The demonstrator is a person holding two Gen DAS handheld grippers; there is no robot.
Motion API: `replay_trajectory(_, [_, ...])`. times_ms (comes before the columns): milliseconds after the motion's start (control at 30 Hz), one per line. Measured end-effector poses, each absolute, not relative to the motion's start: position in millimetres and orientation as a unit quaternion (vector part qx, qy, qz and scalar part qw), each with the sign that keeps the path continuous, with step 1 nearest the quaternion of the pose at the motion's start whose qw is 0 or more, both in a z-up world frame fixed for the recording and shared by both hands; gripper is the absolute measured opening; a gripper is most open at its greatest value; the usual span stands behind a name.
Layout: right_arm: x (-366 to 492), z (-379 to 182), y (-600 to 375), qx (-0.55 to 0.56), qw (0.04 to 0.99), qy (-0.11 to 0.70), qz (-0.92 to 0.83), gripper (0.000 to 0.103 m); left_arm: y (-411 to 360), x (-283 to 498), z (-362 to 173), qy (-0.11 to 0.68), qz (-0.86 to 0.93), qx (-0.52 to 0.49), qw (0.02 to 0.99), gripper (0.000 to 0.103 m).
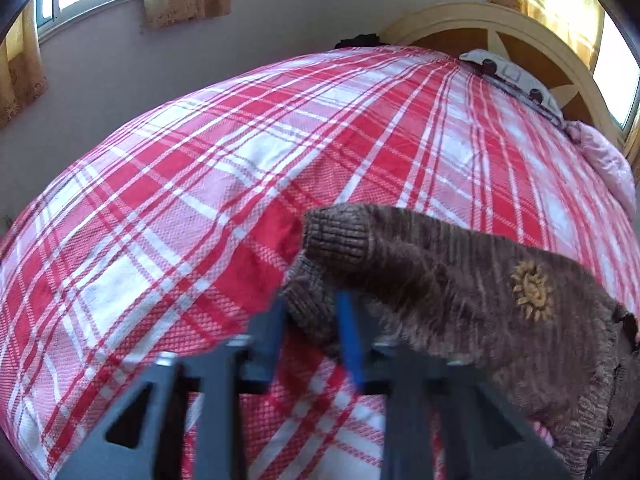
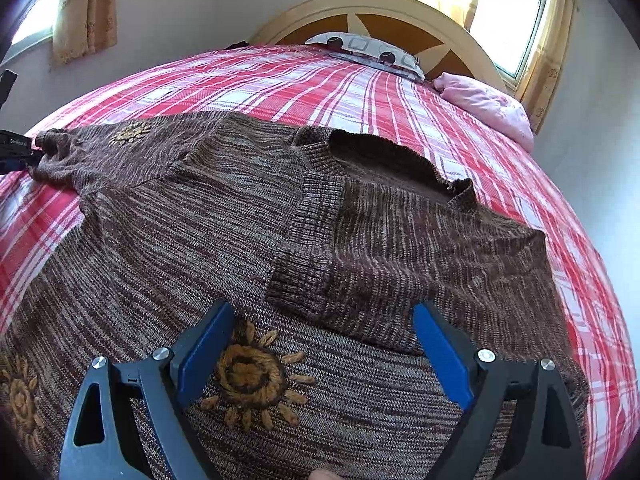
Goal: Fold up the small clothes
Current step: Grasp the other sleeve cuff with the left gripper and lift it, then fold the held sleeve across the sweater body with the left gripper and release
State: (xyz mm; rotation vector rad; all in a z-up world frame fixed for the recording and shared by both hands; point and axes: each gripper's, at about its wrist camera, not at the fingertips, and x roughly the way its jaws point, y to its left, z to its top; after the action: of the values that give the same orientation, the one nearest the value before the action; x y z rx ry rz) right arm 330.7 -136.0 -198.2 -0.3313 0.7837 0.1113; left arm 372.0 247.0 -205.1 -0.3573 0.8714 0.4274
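Note:
A brown knitted sweater with orange embroidered suns lies flat on the red plaid bed. Its right sleeve is folded across the chest. My right gripper is open, its blue fingers just above the sweater near the folded sleeve's cuff. In the left wrist view my left gripper is shut on the ribbed cuff of the left sleeve, lifted a little off the bed. The left gripper also shows at the far left of the right wrist view.
A patterned pillow and a pink cloth bundle lie at the wooden headboard. Curtained windows stand behind the bed. Bare plaid bedspread stretches left of the sweater.

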Motion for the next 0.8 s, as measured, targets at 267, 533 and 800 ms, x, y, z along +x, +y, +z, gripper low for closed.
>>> replay_trajectory(267, [329.8, -198.4, -136.5, -0.158, 0.911, 0.378, 0.054, 0.091, 256.6, 363.5, -188.9, 0.384, 0.183, -0.221, 0.878, 0.008])
replay_trajectory(533, [331.0, -190.5, -146.6, -0.116, 0.911, 0.387, 0.081, 0.091, 228.8, 362.4, -143.8, 0.350, 0.123, -0.207, 0.905, 0.008])
replay_trajectory(800, [307.5, -152.4, -179.6, -0.067, 0.923, 0.367, 0.095, 0.091, 182.3, 365.0, -102.4, 0.332, 0.065, -0.207, 0.918, 0.008])
